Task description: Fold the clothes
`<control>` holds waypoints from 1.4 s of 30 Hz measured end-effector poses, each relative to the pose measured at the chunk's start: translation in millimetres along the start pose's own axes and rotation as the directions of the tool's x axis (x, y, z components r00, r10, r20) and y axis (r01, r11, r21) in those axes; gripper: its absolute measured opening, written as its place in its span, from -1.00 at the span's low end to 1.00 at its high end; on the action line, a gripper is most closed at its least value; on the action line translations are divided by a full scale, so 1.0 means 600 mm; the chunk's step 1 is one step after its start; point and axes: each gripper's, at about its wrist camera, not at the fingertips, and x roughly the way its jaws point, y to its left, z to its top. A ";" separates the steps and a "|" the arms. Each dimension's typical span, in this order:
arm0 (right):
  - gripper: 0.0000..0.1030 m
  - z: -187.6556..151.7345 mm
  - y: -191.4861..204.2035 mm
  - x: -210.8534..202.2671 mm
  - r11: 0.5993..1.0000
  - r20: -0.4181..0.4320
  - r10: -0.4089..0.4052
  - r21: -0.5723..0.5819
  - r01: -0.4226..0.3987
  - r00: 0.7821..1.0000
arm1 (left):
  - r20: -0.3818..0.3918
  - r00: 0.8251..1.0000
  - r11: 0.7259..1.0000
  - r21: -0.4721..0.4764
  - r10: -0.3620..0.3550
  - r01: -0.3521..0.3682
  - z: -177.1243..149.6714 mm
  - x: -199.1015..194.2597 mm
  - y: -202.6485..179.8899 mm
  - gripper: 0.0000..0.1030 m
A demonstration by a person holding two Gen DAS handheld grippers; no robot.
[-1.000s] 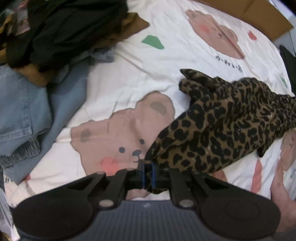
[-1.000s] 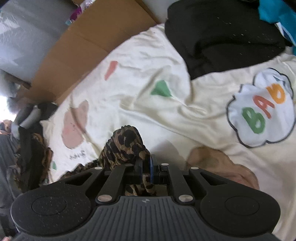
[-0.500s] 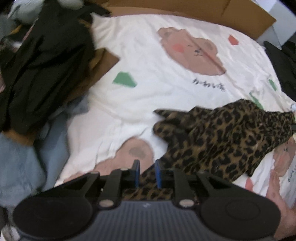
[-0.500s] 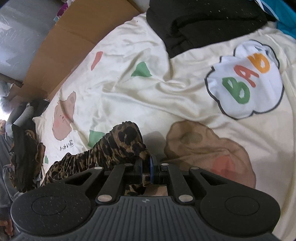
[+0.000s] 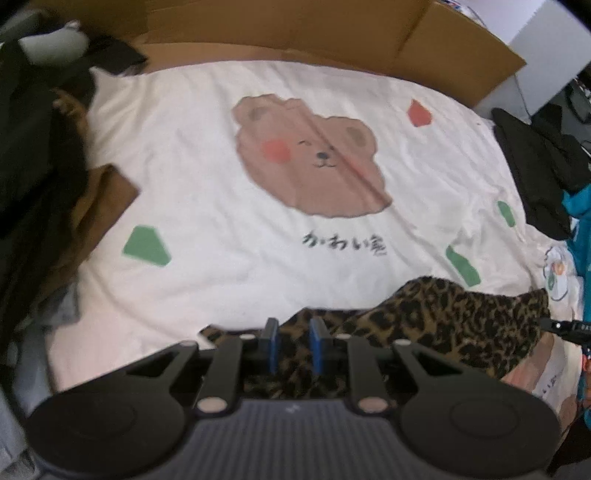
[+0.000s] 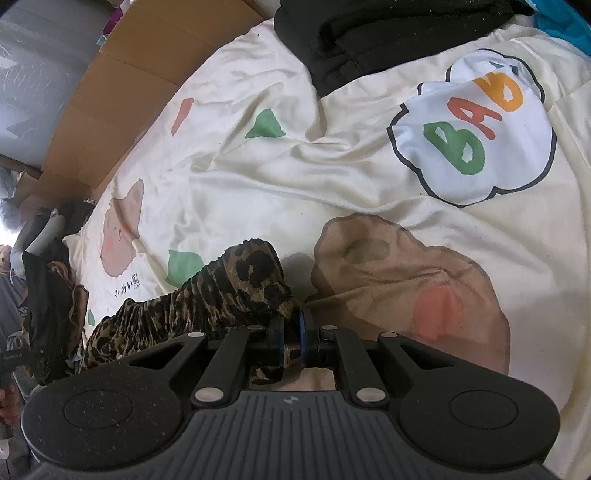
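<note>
The leopard-print garment (image 5: pixel 443 325) lies bunched on a cream bedsheet (image 5: pixel 207 206) printed with bear faces, at about 5 o'clock in the left wrist view. The left tongs (image 5: pixel 293 343) stand narrowly apart over the garment's near edge, with cloth showing between the blue pads (image 5: pixel 272 334), and I cannot tell whether they touch it. The right tongs (image 6: pixel 291 338) are pinched on a gathered end of the leopard-print garment (image 6: pixel 236 291), and the cloth trails off toward 9 o'clock.

Around it, a pile of black clothes (image 5: pixel 33 155) crowds the sheet's edge at 9 o'clock in the left view, with a brown piece (image 5: pixel 99 199) tucked under it. More black clothing (image 6: pixel 388 33) sits at 12 o'clock in the right view, beside a teal item (image 6: pixel 565 26) at 1 o'clock. Flattened cardboard (image 5: pixel 295 33) borders the far side of the bedsheet. A cloud print (image 6: pixel 472 125) with coloured letters lies at 2 o'clock from the right tongs.
</note>
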 end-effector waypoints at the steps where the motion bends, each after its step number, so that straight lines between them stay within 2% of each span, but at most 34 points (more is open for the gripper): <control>1: -0.89 0.000 0.000 0.001 1.000 -0.001 0.000 0.000 0.000 1.000 | -0.002 1.000 1.000 0.008 -0.007 0.007 0.005 0.005 -0.005 -0.62; 8: -0.89 -0.007 -0.006 0.007 1.000 -0.014 -0.006 0.001 0.006 1.000 | -0.025 0.998 0.997 0.047 -0.061 0.062 0.025 0.047 -0.038 -0.55; 16: -0.88 -0.016 -0.015 0.017 1.000 -0.035 -0.008 0.004 0.008 0.999 | -0.077 0.992 0.992 0.070 -0.098 0.104 0.045 0.114 -0.078 -0.54; 20: -0.88 -0.018 -0.020 0.021 1.000 -0.039 0.001 0.013 0.000 0.999 | -0.112 0.986 0.988 0.076 -0.124 0.133 0.050 0.146 -0.094 -0.44; 24: -0.87 -0.019 -0.023 0.024 1.000 -0.047 0.003 0.017 -0.002 0.999 | -0.105 0.976 0.980 0.044 -0.189 0.194 0.049 0.156 -0.096 -0.27; 29: -0.84 -0.021 -0.028 0.028 1.000 -0.057 -0.002 0.016 0.002 0.998 | -0.114 0.968 0.971 0.054 -0.225 0.232 0.048 0.158 -0.103 -0.24; 35: -0.83 -0.021 -0.033 0.031 1.000 -0.060 -0.005 0.022 0.006 0.998 | -0.155 0.962 0.962 0.118 -0.227 0.246 0.035 0.162 -0.118 -0.22; 42: -0.83 -0.022 -0.035 0.032 1.000 -0.060 -0.008 0.022 0.009 0.998 | -0.202 0.969 0.947 0.257 -0.142 0.192 0.000 0.177 -0.144 0.10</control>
